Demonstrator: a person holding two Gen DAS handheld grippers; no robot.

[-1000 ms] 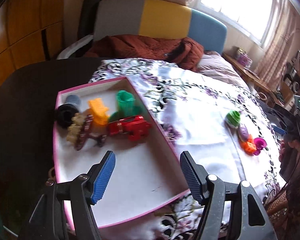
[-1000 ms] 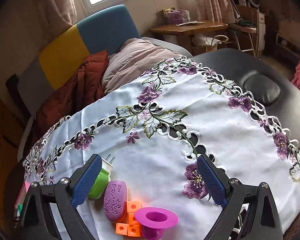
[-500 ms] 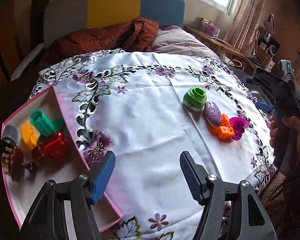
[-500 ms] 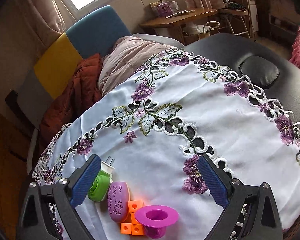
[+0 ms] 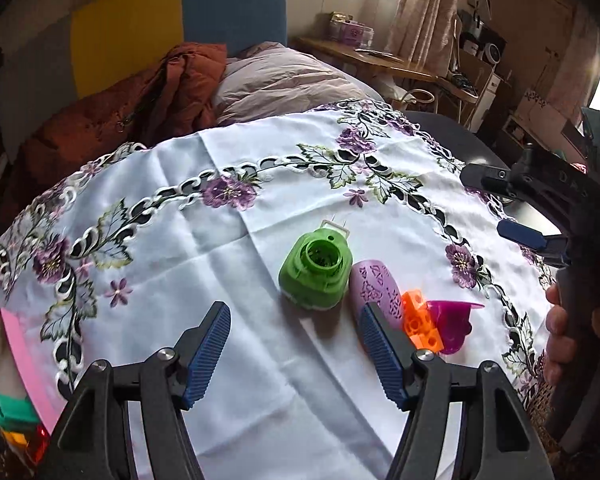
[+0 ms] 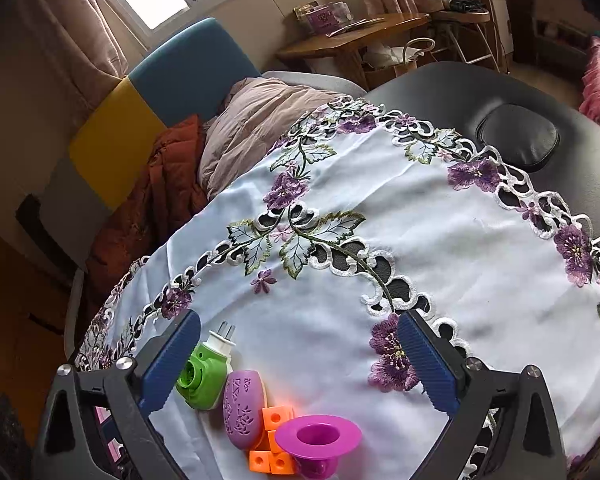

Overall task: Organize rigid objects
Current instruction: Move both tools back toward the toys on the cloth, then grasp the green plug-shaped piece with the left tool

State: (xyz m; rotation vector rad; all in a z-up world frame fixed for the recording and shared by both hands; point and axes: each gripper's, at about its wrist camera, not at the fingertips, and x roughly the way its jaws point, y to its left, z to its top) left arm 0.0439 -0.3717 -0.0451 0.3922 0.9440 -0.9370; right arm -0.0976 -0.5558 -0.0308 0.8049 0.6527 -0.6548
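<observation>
On the white embroidered tablecloth with purple flowers, four small plastic things are sitting in a tight row towards the near right edge of the table. Leftmost is lying a green plug-in vaporiser with a round socket on top and two metal prongs pointing towards the far edge. Just beside it is lying a lilac oval case with a cut-out pattern, touching a cluster of orange holed cubes. A magenta flanged cup is resting against the cubes on their right.

The left gripper is hovering over the cloth just short of the green vaporiser, its blue ribbed pads spread wide and gripping nothing. The right gripper is hanging above the same row from the other side, its jaws likewise parted and empty; in the left wrist view it is showing at the right edge, with a person's hand wrapped round its handle.

At the table's left edge, a corner of a pink-rimmed shallow box is peeking in, with green, orange and red toys lying in it.
</observation>
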